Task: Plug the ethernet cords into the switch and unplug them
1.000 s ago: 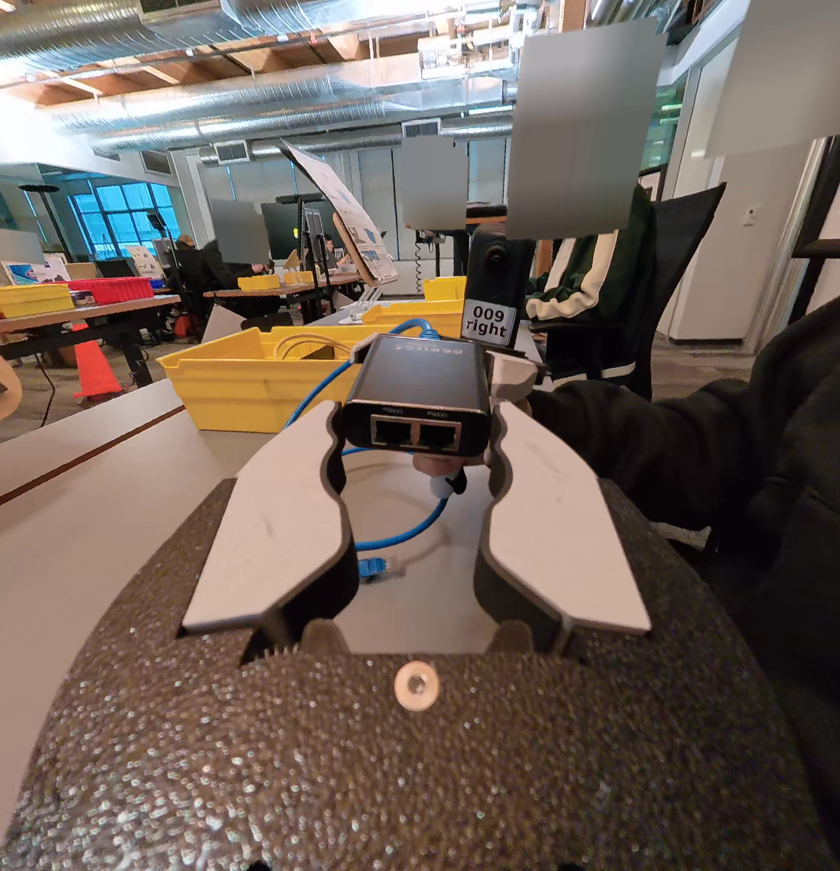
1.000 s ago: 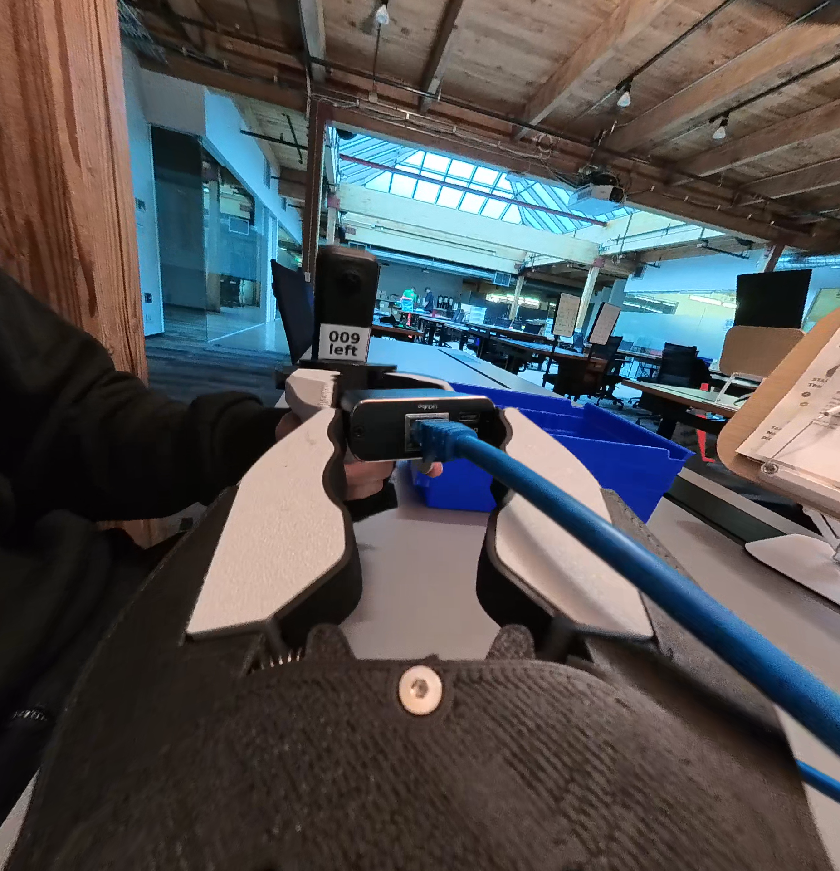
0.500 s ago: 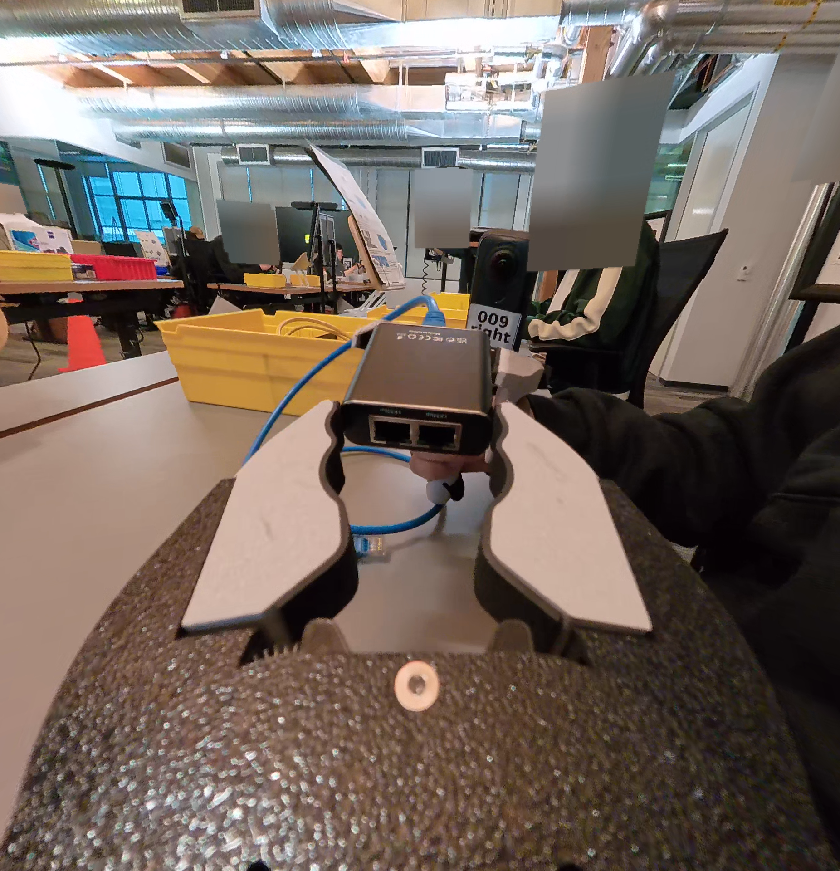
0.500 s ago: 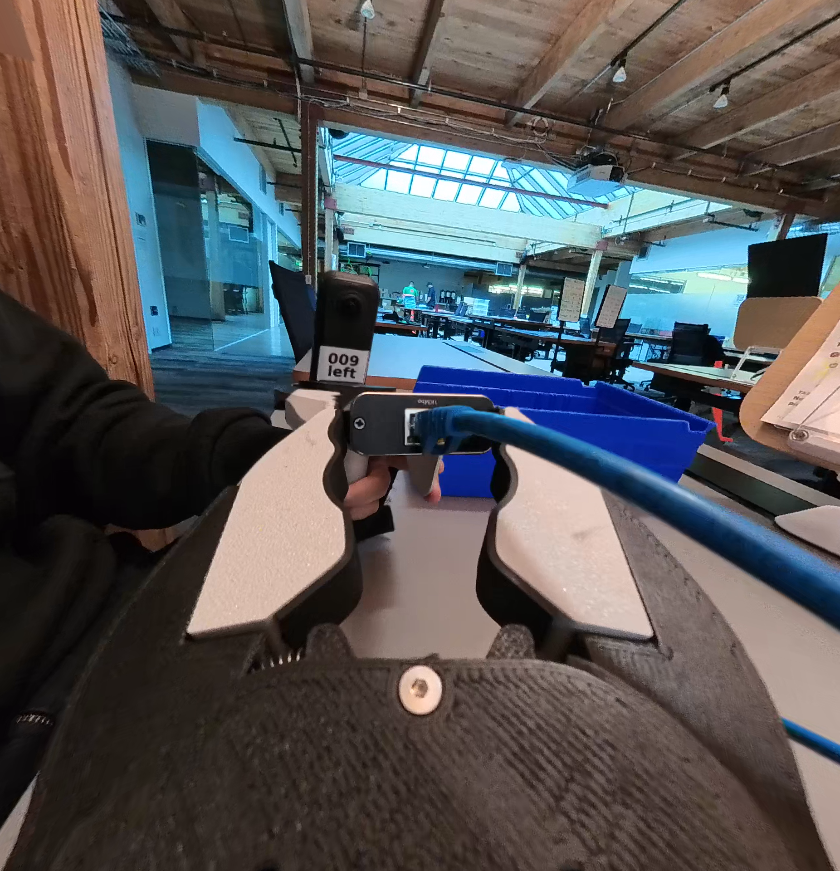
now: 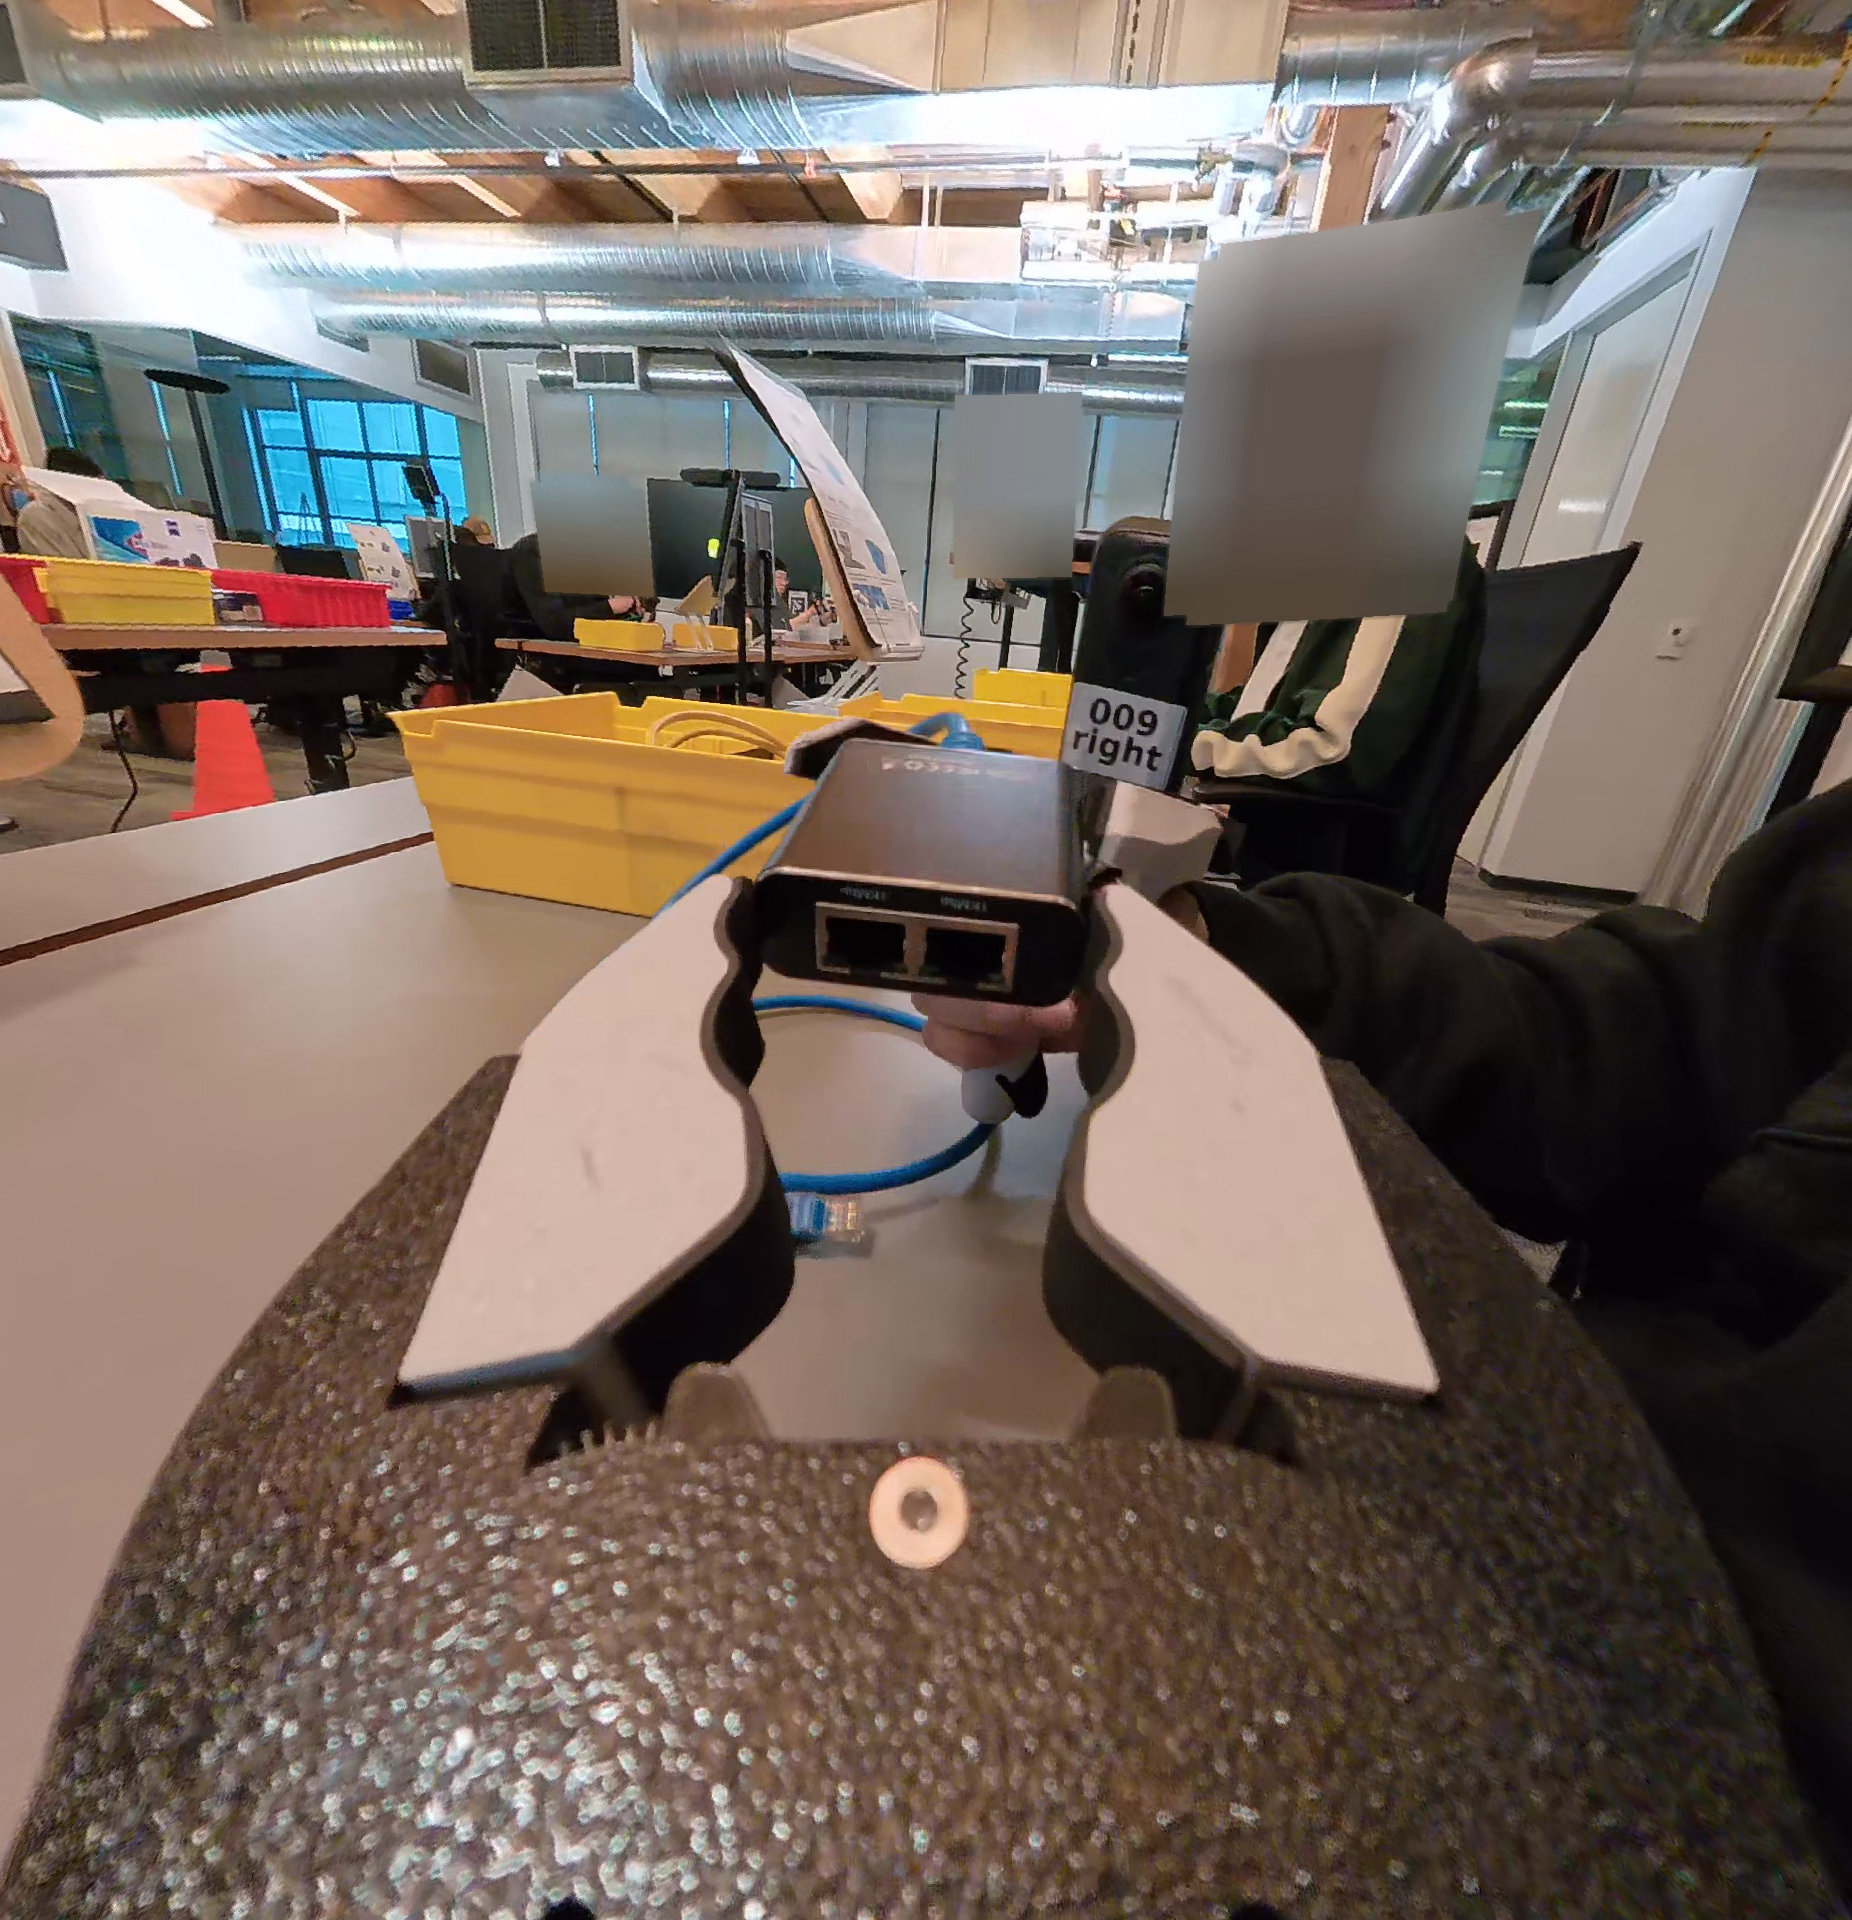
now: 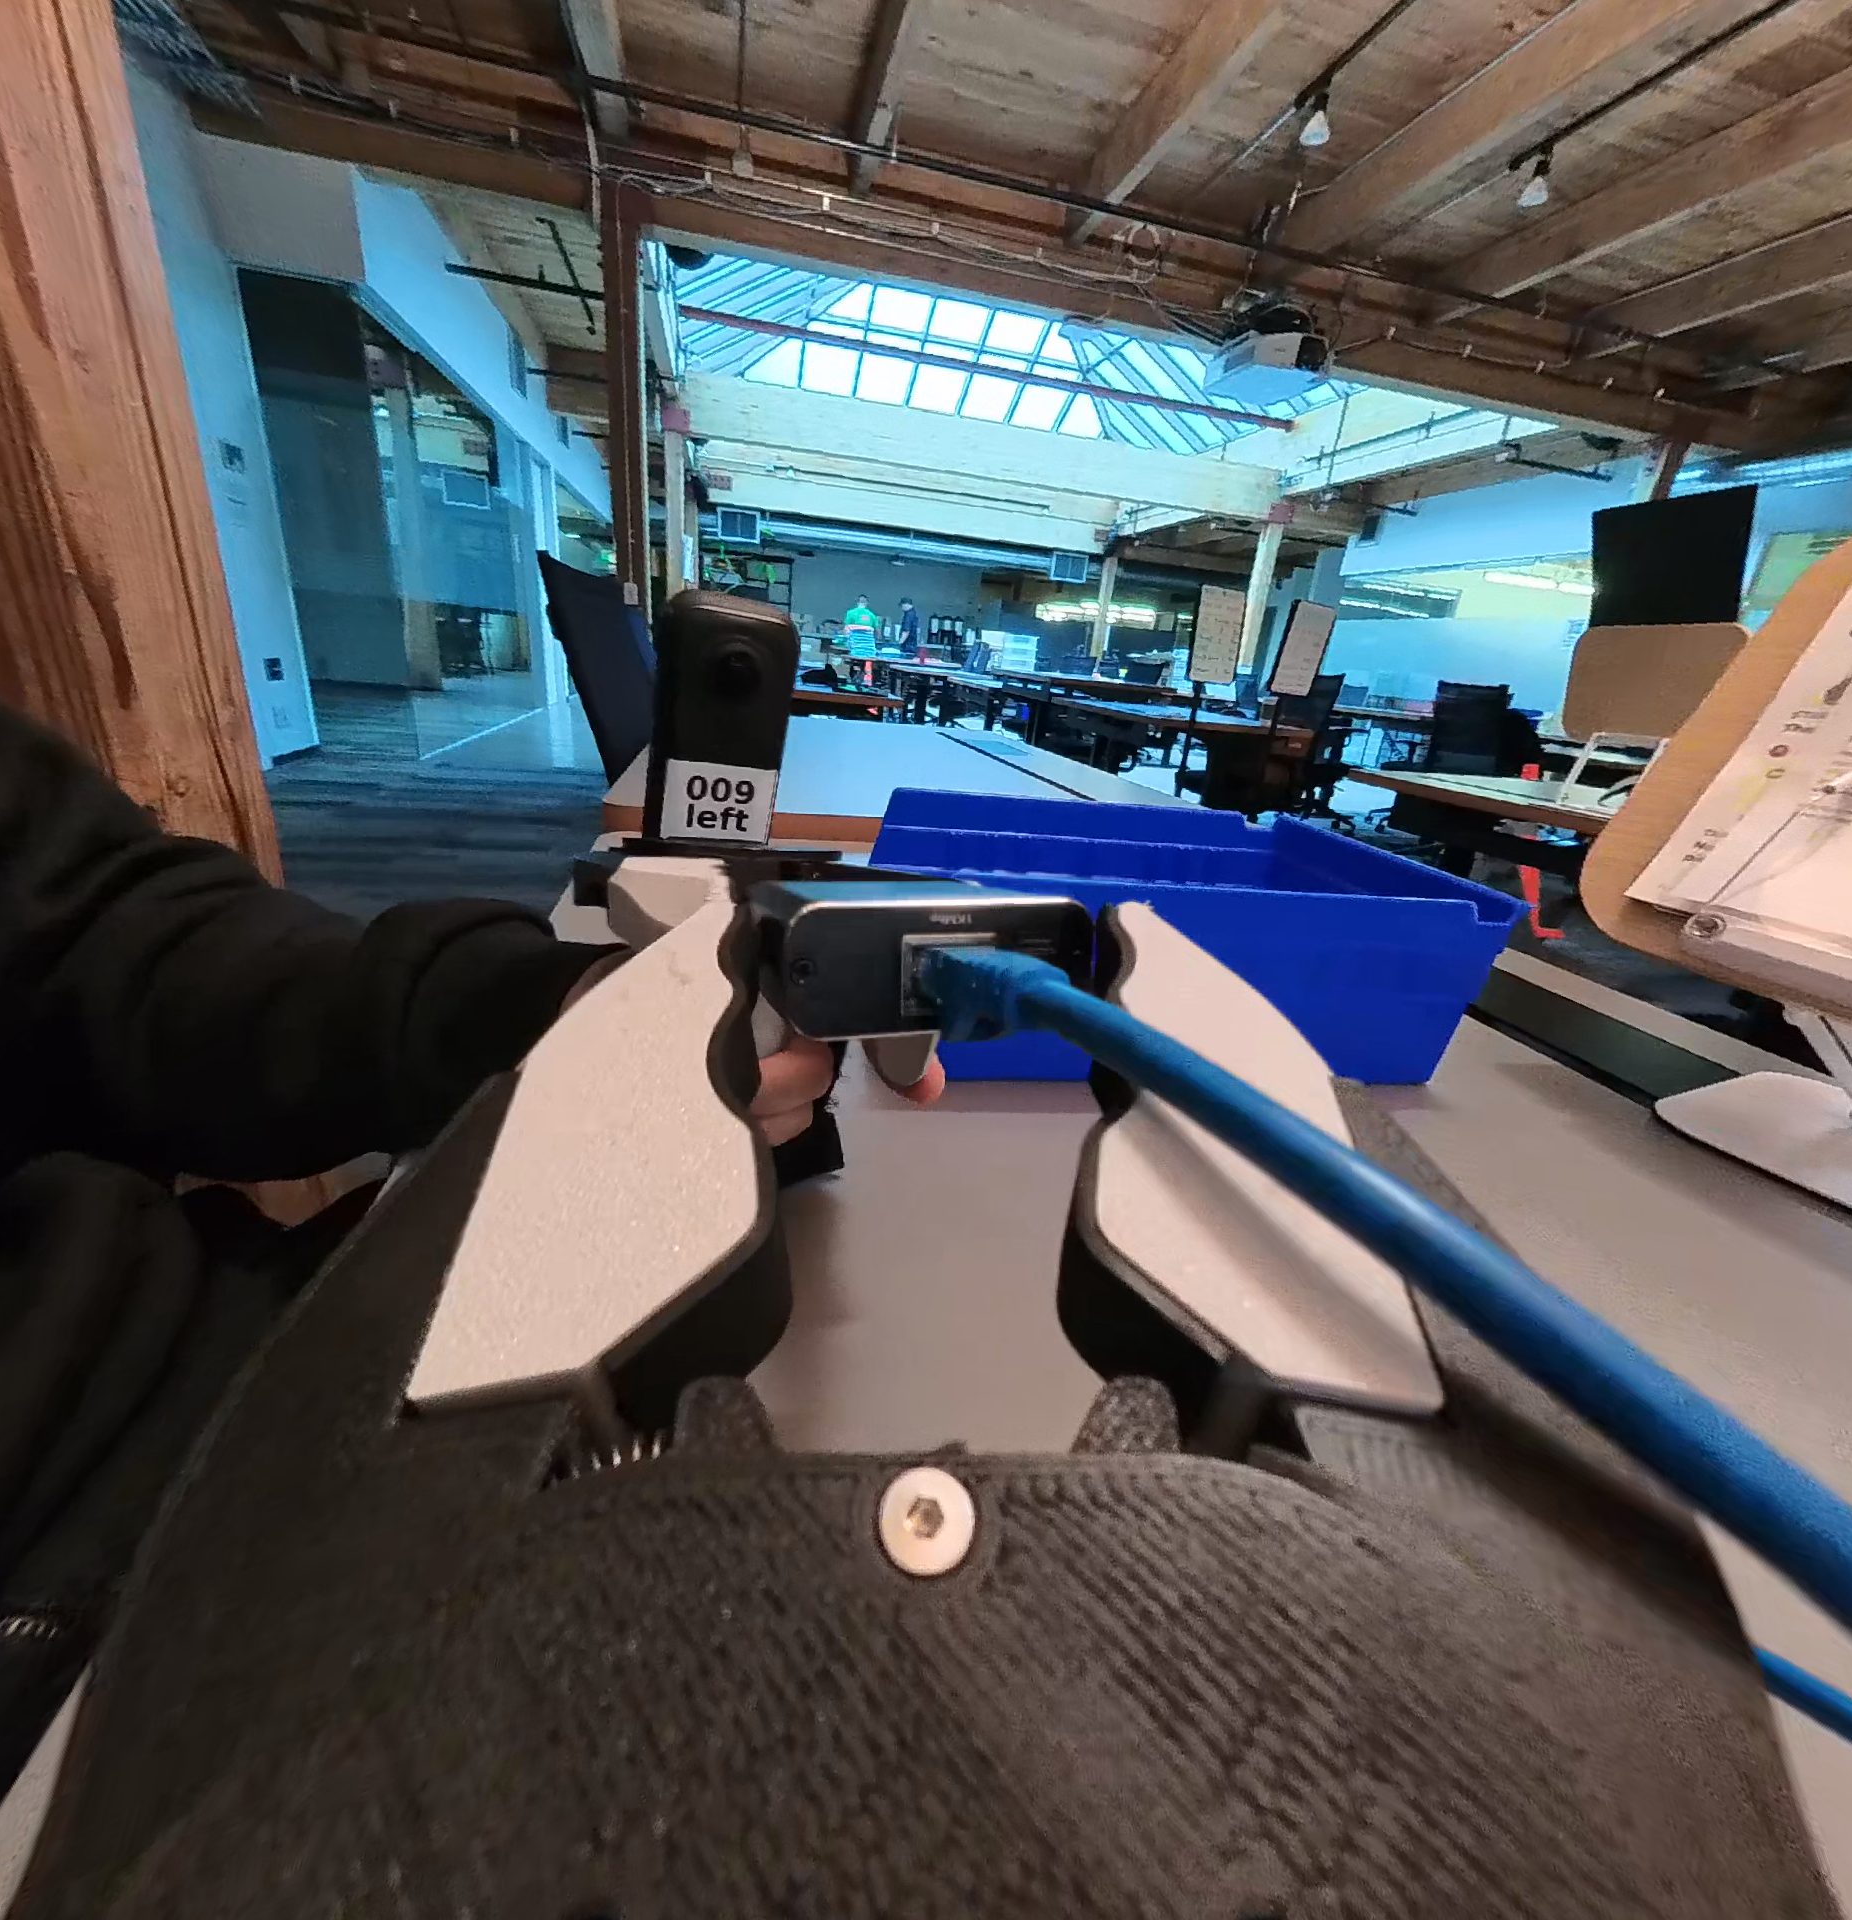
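Note:
A small black switch (image 5: 927,883) is held above the grey table (image 5: 226,1039). My left gripper (image 5: 917,940) is shut on its near end, where two empty ports face the camera. My right gripper (image 6: 922,966) is shut on the opposite end, where a blue ethernet cord (image 6: 1317,1174) is plugged into one port. The cord (image 5: 880,1169) loops down onto the table, and its free plug (image 5: 828,1216) lies under the switch. In each view, the other gripper shows behind the switch with a hand on its handle.
A yellow bin (image 5: 589,800) holding cables stands on the table behind the switch. A blue bin (image 6: 1265,935) stands on the other side. A wooden stand with sheets (image 6: 1753,810) is at the right. Dark sleeves (image 5: 1524,1039) reach in from the table's side.
Both grippers have kept their hold on the switch and moved together a little lower toward the table. The cord stays plugged in and its loop has shifted slightly.

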Motion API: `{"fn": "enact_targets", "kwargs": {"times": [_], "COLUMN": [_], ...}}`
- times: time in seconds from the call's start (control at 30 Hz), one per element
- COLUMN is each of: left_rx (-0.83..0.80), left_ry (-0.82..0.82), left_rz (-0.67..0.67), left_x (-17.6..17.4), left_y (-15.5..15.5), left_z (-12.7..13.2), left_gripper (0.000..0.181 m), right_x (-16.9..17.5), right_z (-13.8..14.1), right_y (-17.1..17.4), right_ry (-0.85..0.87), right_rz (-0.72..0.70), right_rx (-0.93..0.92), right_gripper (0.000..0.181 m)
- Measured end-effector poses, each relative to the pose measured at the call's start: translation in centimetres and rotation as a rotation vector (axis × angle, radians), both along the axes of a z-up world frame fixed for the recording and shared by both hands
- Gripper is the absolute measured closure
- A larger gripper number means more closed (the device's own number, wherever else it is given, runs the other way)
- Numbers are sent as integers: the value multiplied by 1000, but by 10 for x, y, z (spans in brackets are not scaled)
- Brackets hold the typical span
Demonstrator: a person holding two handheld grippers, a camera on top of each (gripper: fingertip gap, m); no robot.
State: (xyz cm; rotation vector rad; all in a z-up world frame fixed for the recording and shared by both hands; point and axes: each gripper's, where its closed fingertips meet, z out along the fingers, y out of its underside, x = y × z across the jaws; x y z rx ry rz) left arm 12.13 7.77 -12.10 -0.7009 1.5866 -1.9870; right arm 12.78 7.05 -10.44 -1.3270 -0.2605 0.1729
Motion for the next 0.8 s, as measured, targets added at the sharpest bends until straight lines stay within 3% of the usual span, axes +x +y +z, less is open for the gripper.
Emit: {"fn": "enact_targets", "kwargs": {"times": [0.3, 0.43, 0.53, 0.63, 0.8], "left_rx": [-95, -134, -142, -118, -37], "left_ry": [-24, -43, -43, -56, -71], "left_rz": [73, 142, 156, 154, 142], "left_x": [4, 6, 7, 6, 5], "left_y": [21, 36, 40, 38, 26], "left_z": [10, 14, 13, 13, 9], "left_gripper": [122, 122, 122, 122, 122], "right_x": [10, 35, 32, 20, 21], "right_z": [-1, -7, -4, 2, 0], "right_y": [3, 7, 10, 12, 15], "right_ry": [128, 402, 662, 871, 982], "right_rz": [-17, -137, -114, -18, 4], "right_rx": [-67, -132, -96, -40, -1], "right_gripper": [107, 113, 115, 129, 132]}}
